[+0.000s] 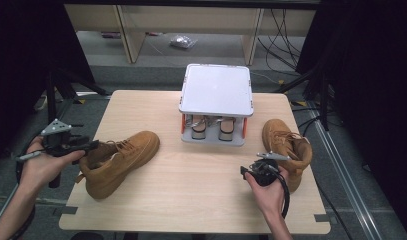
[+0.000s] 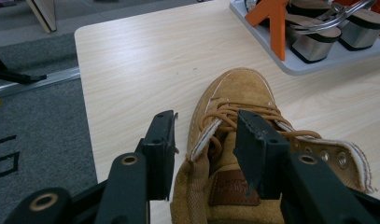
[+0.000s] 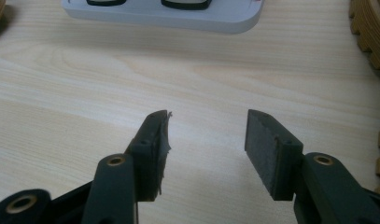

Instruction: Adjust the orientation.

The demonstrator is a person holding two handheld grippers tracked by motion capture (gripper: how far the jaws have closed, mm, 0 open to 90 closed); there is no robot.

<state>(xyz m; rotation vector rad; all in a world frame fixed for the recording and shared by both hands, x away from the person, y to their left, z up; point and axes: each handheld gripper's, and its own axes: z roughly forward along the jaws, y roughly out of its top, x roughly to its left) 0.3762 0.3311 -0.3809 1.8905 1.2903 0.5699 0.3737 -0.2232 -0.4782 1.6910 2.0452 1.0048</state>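
Note:
A tan lace-up boot (image 1: 122,159) lies on its side at the table's left, toe towards the middle. My left gripper (image 1: 92,145) is at its ankle opening. In the left gripper view the jaws of my left gripper (image 2: 204,127) stand open astride the boot's (image 2: 239,91) collar edge by the laces, and the pads do not press on it. A second tan boot (image 1: 285,146) lies at the right. My right gripper (image 1: 249,170) hovers just left of it, and in the right gripper view my right gripper (image 3: 207,120) is open over bare wood, with the boot's sole (image 3: 372,32) at the right edge.
A white two-level rack (image 1: 216,90) with orange posts stands at the table's (image 1: 191,190) far middle, a pair of heeled shoes (image 1: 211,128) on its lower shelf. Grey floor, cables and wooden furniture legs lie beyond the table.

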